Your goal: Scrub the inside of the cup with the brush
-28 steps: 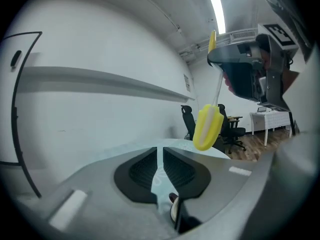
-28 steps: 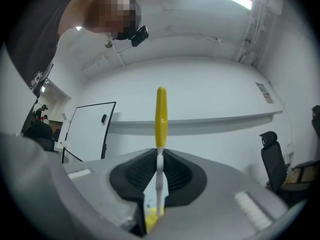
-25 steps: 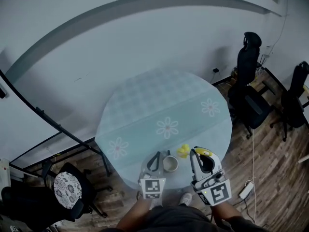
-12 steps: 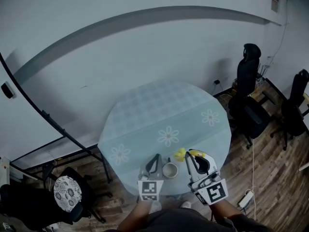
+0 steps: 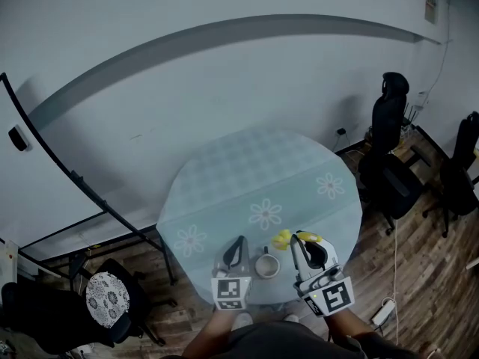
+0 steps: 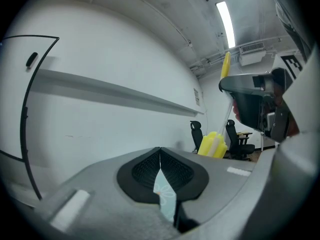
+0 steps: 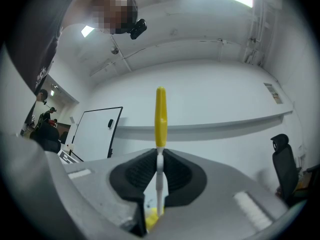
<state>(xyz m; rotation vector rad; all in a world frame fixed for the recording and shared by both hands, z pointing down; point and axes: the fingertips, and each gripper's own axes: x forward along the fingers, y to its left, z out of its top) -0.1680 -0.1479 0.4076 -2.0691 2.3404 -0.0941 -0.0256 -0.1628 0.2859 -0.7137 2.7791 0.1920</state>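
A pale cup [image 5: 266,265] stands on the near edge of the round flowered table [image 5: 247,170]. My left gripper [image 5: 239,240] hovers just left of the cup, pointing level, jaws shut with nothing between them [image 6: 160,151]; the cup is out of its own view. My right gripper [image 5: 305,239] is to the right of the cup, shut on the brush. In the right gripper view [image 7: 160,154] the white shaft passes between the pads and the yellow handle [image 7: 160,115] sticks up. The yellow brush head [image 5: 283,238] hangs just behind the cup and also shows beside the left gripper [image 6: 212,145].
Two black office chairs [image 5: 389,137] [image 5: 460,163] stand right of the table on the wood floor. A chair with a patterned cushion [image 5: 105,298] sits at lower left beside a black metal rail [image 5: 67,178]. A power strip [image 5: 382,313] lies on the floor.
The left gripper has risen a little beside the cup, still shut. The right gripper and brush stay about where they were. The head view has shifted slightly.
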